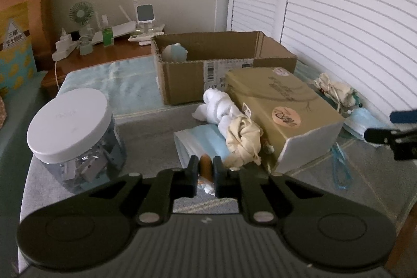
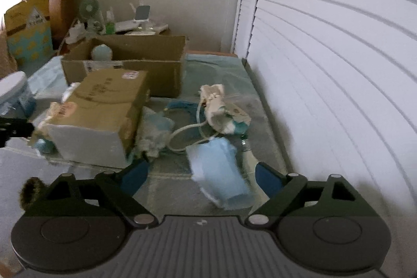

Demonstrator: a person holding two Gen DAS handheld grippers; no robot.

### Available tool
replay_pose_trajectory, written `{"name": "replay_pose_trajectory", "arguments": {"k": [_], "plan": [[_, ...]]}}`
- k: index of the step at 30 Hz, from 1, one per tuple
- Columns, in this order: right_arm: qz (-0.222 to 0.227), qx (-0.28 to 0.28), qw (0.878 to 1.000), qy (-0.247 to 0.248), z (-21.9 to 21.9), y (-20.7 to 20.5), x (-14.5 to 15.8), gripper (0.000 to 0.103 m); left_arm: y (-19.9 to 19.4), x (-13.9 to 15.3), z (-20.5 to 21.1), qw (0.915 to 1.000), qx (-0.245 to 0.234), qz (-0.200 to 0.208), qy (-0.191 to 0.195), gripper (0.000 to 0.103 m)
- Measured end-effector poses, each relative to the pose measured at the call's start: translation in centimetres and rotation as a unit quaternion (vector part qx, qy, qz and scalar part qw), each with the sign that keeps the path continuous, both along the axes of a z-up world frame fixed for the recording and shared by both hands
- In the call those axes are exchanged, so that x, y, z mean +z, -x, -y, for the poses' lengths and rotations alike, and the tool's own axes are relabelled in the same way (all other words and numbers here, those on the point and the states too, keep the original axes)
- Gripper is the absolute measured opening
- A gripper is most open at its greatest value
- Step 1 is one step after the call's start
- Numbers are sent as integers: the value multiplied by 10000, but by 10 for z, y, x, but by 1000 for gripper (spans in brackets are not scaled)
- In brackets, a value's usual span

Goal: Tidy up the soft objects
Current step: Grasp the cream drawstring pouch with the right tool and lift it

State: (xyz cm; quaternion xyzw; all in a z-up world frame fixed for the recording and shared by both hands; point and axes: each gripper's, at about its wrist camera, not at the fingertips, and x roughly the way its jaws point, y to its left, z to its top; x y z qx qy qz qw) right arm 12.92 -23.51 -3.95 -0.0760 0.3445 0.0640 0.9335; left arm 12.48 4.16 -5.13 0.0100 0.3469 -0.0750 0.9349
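My left gripper [image 1: 204, 168] is shut on a small brown soft object [image 1: 205, 167], low over the grey mat. Just beyond lie a pack of blue face masks [image 1: 198, 145], a cream cloth bundle [image 1: 243, 142] and a white rolled cloth [image 1: 217, 104]. An open cardboard box [image 1: 208, 64] at the back holds a pale blue plush [image 1: 175, 51]. My right gripper [image 2: 202, 175] is open over a blue mask pack [image 2: 221, 173], which lies between its fingers. A cream pouch with cord [image 2: 216, 106] lies beyond it.
A tan closed box [image 1: 281, 111] lies in the middle, also seen in the right wrist view [image 2: 104, 111]. A clear jar with a white lid [image 1: 70, 132] stands at the left. White louvred doors [image 2: 325, 69] run along the right. A cluttered wooden nightstand [image 1: 104, 51] is behind.
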Motion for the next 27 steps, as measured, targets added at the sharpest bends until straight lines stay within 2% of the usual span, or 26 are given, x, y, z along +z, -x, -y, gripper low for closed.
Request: {"name": "replay_pose_trajectory", "arguments": {"k": [9, 15, 18, 22, 27], "plan": [[172, -102, 9997, -154, 7, -45, 4, 90, -3, 0, 0, 10000, -50, -45, 12, 9], [-79, -198, 9986, -483, 13, -86, -3, 89, -5, 0, 0, 9999, -59, -89, 16, 9], [-248, -313, 9973, -617, 17, -101, -12, 84, -7, -1, 1, 9999, -80, -130, 13, 9], [-414, -462, 9950, -786, 20, -110, -19, 66, -9, -2, 2, 9998, -133, -165, -16, 9], [-329, -431, 9965, -629, 16, -105, -16, 60, -9, 1, 2, 9994, -277, -194, -53, 9]]}}
